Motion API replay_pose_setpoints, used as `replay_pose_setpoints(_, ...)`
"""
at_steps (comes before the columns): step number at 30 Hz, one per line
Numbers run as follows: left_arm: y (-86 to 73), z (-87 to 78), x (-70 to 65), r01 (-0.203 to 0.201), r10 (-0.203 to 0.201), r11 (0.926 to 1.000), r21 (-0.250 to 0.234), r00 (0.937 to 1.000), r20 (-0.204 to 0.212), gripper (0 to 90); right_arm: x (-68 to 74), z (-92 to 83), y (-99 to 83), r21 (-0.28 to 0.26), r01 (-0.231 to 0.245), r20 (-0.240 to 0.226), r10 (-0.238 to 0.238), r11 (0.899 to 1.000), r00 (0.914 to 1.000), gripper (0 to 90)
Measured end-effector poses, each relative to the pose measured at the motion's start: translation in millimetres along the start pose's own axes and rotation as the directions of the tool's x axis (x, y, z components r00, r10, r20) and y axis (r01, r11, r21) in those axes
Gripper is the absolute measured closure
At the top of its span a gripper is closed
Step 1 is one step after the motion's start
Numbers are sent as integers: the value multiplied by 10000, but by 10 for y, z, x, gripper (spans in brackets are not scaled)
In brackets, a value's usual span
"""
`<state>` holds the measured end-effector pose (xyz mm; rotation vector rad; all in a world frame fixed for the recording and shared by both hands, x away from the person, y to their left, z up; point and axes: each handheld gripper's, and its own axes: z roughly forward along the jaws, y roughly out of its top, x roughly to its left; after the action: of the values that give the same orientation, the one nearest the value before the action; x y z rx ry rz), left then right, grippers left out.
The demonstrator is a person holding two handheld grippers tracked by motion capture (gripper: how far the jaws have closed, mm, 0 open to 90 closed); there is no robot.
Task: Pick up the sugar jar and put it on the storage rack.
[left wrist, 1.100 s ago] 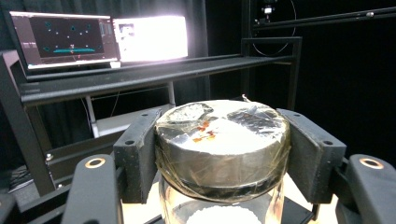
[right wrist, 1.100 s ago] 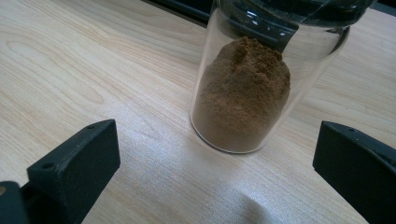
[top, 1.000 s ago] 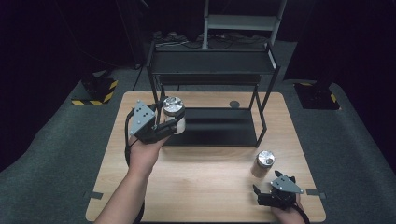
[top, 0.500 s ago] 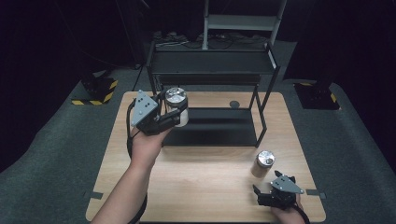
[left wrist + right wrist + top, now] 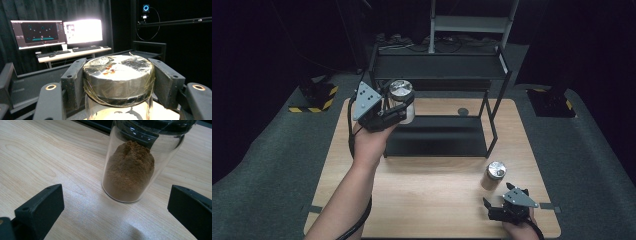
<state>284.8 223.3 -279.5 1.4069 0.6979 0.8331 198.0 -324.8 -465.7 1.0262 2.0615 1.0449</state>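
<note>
on the wooden table (image 5: 432,200) a black shelf rack (image 5: 439,80) waits, and beside its upper tier the left gripper (image 5: 393,111) clamps a foil-lidded jar (image 5: 401,100) by the cap, likely to shelve it, while the right gripper (image 5: 497,212) rests spread wide before a brown-powder jar (image 5: 495,175).

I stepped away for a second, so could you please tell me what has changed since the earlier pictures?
The left tongs, shut on the foil-capped jar, carried it up and toward the black shelf rack. The right tongs stayed open by the jar of brown powder on the table.
</note>
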Motion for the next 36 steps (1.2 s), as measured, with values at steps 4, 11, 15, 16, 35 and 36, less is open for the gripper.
replay_pose_setpoints(4,74,51,6,-95,94,9999,-78,9999,-84,344,-3,-1,-1,-6,-23,-11,23,10000,10000,0)
replay_pose_setpoints(11,170,138,15,-247,244,9997,-90,9993,-272,344,-13,-3,-4,-19,-79,-37,79,10000,10000,0)
replay_pose_setpoints(15,234,209,28,-325,322,9994,-102,9989,-352,344,-21,-5,-5,-19,-114,-73,113,9999,9999,0)
replay_pose_setpoints(16,251,227,33,-339,334,9994,-109,9987,-374,344,-22,-5,-6,-26,-126,-77,126,9999,9999,0)
replay_pose_setpoints(35,447,604,139,-227,212,9997,-125,9937,-1104,344,-53,-14,-27,-131,-287,-172,285,9995,9994,0)
replay_pose_setpoints(36,447,625,140,-224,207,9997,-130,9932,-1144,344,-57,-13,-28,-138,-282,-184,280,9995,9994,0)
